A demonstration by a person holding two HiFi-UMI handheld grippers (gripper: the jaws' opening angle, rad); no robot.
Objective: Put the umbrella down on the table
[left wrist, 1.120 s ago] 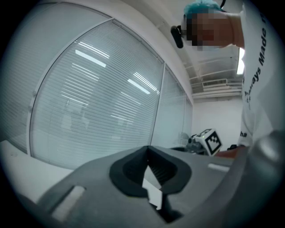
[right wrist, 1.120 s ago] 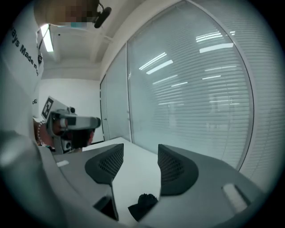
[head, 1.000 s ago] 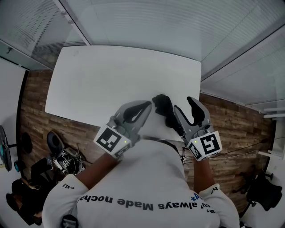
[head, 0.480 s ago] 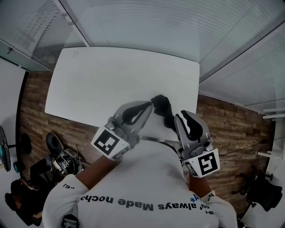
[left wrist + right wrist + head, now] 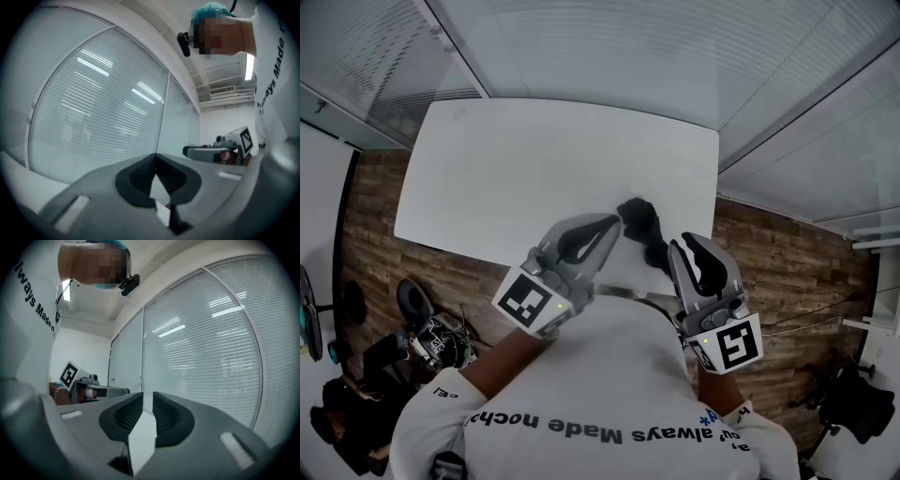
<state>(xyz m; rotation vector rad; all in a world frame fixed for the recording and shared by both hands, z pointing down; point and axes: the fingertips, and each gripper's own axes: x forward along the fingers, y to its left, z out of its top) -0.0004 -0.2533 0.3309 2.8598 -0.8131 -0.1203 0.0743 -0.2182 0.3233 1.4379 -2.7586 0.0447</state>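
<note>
On my far left there is wooden floor [image 5: 375, 248] with a heap of dark gear [image 5: 431, 337] on it, and next to that the white table [image 5: 487, 169] stretches away toward the blinds [image 5: 628, 47].

The left gripper [image 5: 609, 225] is held level in front of the white shirt [image 5: 600, 375], over the near edge of the table. In its own view the jaw tips meet, so I read it as closed. A thin dark strip shows low between the jaws, and I cannot tell what it is.

Just right of it is the umbrella [image 5: 639, 228], a black folded bundle between the two grippers, over the near right part of the table. From the head view I cannot tell whether it lies on the tabletop or hangs above it.

The right gripper [image 5: 686, 242] sits just right of the umbrella, also level, with its marker cube [image 5: 729, 345] toward me. Its jaws have just been closing. In its own view only a narrow slit remains, with bare tabletop showing through, so I call it closed with nothing between the pads.
</note>
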